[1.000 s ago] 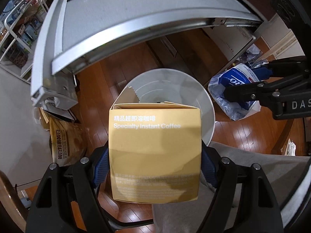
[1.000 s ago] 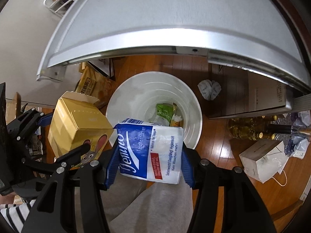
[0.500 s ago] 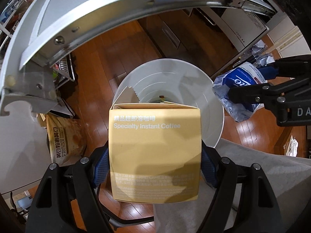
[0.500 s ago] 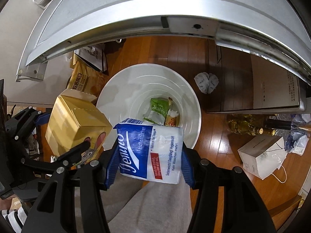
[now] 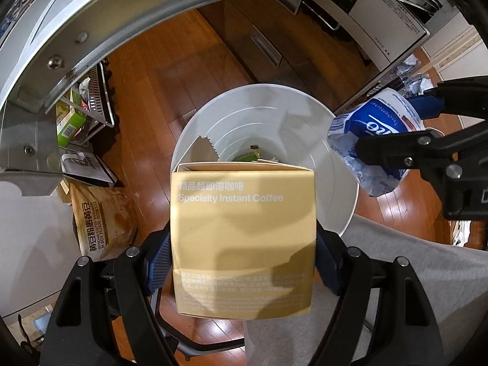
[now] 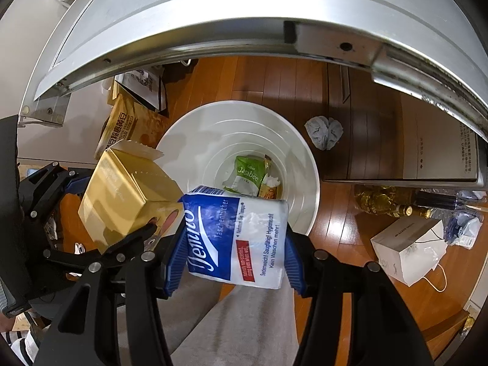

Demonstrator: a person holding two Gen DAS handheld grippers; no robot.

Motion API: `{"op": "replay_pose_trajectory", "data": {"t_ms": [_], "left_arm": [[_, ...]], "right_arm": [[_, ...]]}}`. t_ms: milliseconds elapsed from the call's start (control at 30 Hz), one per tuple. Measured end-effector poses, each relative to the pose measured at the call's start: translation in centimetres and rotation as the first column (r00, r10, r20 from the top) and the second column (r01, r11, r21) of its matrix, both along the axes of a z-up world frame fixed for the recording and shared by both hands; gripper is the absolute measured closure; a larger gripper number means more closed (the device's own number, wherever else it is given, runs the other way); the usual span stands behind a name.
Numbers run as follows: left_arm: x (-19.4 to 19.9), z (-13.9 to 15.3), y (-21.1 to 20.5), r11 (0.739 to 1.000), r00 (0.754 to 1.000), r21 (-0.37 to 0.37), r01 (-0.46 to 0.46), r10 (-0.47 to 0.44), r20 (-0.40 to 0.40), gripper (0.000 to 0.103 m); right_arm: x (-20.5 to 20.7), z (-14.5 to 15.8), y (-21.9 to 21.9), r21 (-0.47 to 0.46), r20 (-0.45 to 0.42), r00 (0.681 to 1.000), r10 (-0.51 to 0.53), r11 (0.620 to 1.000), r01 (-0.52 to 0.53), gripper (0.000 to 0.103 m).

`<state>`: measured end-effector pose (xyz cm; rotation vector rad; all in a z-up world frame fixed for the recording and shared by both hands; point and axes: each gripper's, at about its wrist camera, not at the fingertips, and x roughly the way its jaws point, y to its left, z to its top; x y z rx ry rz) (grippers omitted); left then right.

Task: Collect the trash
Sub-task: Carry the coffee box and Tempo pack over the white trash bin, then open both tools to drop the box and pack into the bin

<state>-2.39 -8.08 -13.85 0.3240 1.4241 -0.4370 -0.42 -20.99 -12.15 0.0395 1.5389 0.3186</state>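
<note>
The left hand-held gripper (image 5: pixel 241 262) was clamped on a gold coffee box (image 5: pixel 242 238), its blue pads flat against the two side walls and the torn-open top flap pointing away, down toward the floor. The right hand-held gripper (image 6: pixel 235 259) was closed on a blue-and-white tissue pack (image 6: pixel 238 238), squeezed at its edges so the soft wrapper bulged forward. Both pointed nearly straight down, side by side, over the white bin (image 6: pixel 302 164) on the wooden floor (image 6: pixel 335 222); I took that as lining both pieces up over the mouth so they would fall inside when let go. The box covered the near part of the rim, the pack hung close to the rim's edge in the left view, so its drop looked less sure. In the bin lay a green packet (image 6: pixel 248 172) and some smaller wrappers I could not identify. A crumpled grey wad (image 6: pixel 324 131) sat on the floor beside the bin, near the desk (image 6: pixel 244 21) edge arching overhead. The box hid much of the bin's bottom, and a grey trouser leg (image 6: pixel 244 329) blocked the floor nearest me
</note>
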Motion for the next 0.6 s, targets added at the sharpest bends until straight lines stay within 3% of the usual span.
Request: {"op": "replay_pose_trajectory", "data": {"t_ms": [600], "left_arm": [[0.02,0.09,-0.45,1.000,1.000,0.006,0.013,-0.013,0.012,0.025]], "right_arm": [[0.16,-0.56,0.23,-0.009,0.000,1.000,0.012,1.000,-0.012,0.050]]}}
